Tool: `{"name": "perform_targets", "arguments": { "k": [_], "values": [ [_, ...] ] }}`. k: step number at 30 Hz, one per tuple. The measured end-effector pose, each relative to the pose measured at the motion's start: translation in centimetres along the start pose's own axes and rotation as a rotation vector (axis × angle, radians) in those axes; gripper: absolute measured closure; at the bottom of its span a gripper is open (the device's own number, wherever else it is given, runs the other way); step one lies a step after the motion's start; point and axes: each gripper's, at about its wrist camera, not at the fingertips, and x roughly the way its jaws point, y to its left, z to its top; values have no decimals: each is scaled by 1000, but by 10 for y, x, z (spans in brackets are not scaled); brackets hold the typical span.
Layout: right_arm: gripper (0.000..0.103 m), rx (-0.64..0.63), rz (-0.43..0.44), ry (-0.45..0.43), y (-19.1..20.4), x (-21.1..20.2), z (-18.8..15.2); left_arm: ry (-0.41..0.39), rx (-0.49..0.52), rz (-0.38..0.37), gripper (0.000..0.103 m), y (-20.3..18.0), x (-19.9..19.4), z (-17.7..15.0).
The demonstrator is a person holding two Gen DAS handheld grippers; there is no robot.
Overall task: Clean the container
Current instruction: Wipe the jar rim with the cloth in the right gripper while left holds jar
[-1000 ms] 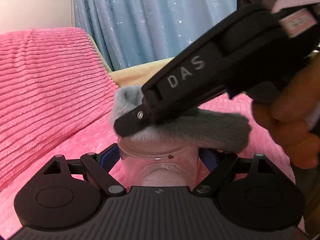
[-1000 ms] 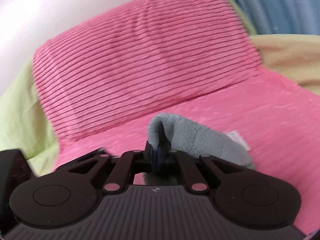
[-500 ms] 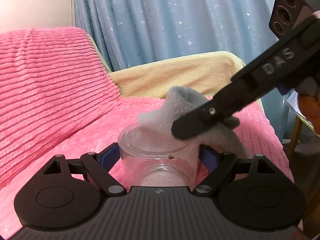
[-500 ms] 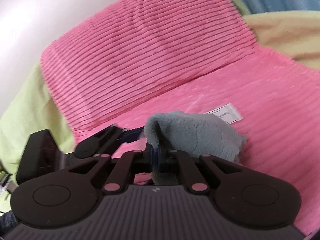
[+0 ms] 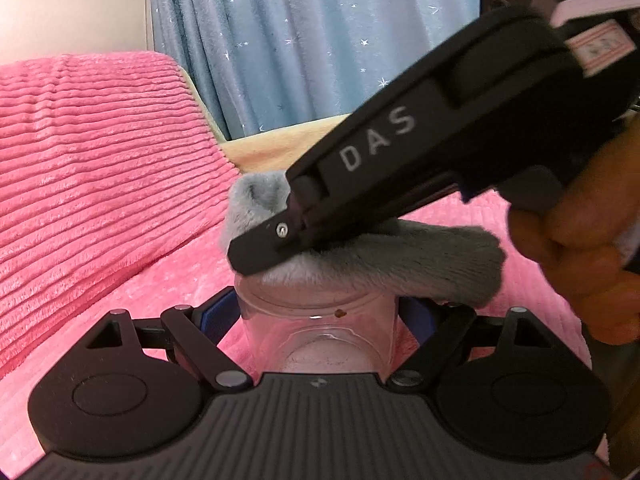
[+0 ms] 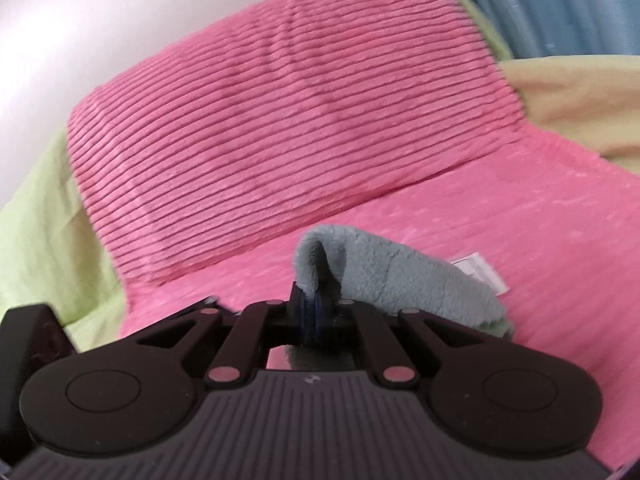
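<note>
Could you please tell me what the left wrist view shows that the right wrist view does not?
Only the left wrist view shows the clear plastic container held in the left gripper, a brown speck on its wall, the star-patterned blue curtain, and the person's hand gripping the right gripper. Only the right wrist view shows the white tag and the light green cover. Both show the fluffy grey cloth clamped in the right jaws and the pink ribbed cushion.

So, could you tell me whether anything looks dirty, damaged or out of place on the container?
A small brown speck clings to the clear container wall just below the rim, under the grey cloth. The base also looks faintly smudged. Nothing looks cracked or spilled.
</note>
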Motion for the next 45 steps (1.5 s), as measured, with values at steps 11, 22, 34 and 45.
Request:
{"name": "perform_targets", "arguments": {
  "k": [11, 22, 34, 45],
  "values": [
    [101, 45, -36, 33, -22, -33, 0, -2, -13, -4, 18, 3, 0, -1],
    [101, 30, 72, 64, -1, -25, -7, 3, -39, -3, 18, 7, 0, -1],
    [102, 4, -54, -18, -12, -17, 0, 1, -32, -3, 18, 4, 0, -1],
    [101, -52, -61, 7, -3, -41, -12, 1, -41, -6, 18, 6, 1, -1]
  ]
}}
